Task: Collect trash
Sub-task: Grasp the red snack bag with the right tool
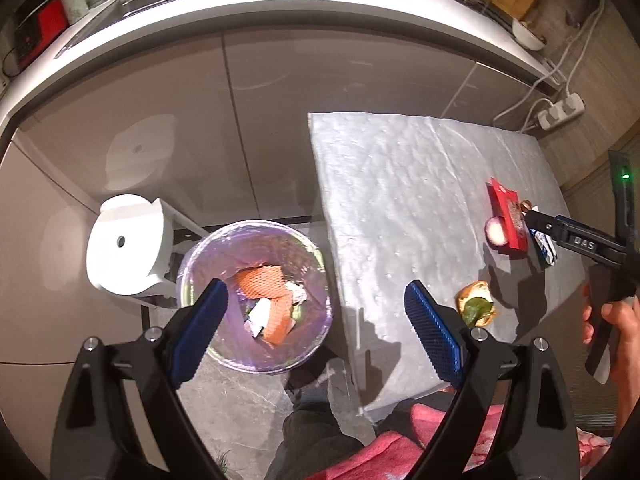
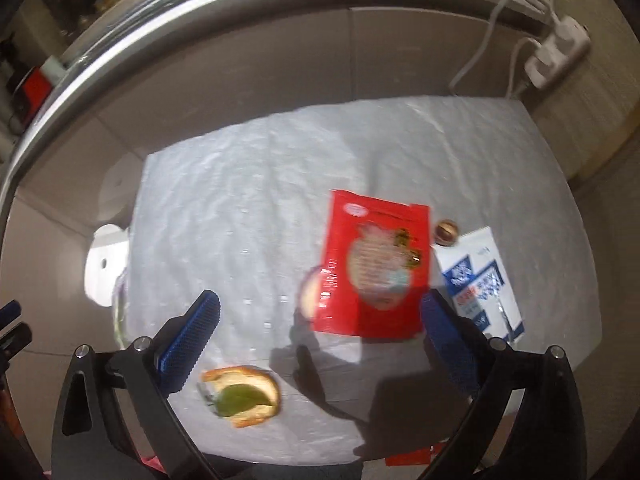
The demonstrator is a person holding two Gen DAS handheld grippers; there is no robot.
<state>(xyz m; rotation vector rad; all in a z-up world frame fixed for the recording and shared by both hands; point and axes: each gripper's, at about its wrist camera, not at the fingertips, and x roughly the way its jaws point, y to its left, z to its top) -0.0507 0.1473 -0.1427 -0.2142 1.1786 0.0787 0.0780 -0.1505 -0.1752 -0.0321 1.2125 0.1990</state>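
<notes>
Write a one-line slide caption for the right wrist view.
Open right gripper over a white-covered table with red packet, bread slice and blue-white carton.

Glossy red foil-like pouch [image 2: 374, 268] with printed face; beside it a white and blue packet [image 2: 480, 280], shiny at one edge. Rumpled, dimpled grey-white sheet over the desk [image 2: 240, 208], faintly sheeny. Thin translucent purple plastic liner in the bin [image 1: 256, 296], holding orange netting and crumpled paper. Matt black plastic on both tongs [image 1: 316, 308] [image 2: 320, 332], with ridged blue rubbery pads [image 1: 212, 304] and bare metal screws. Smooth glossy beige cabinet fronts [image 1: 160, 120]; polished veined grey stone floor [image 1: 240, 392].
</notes>
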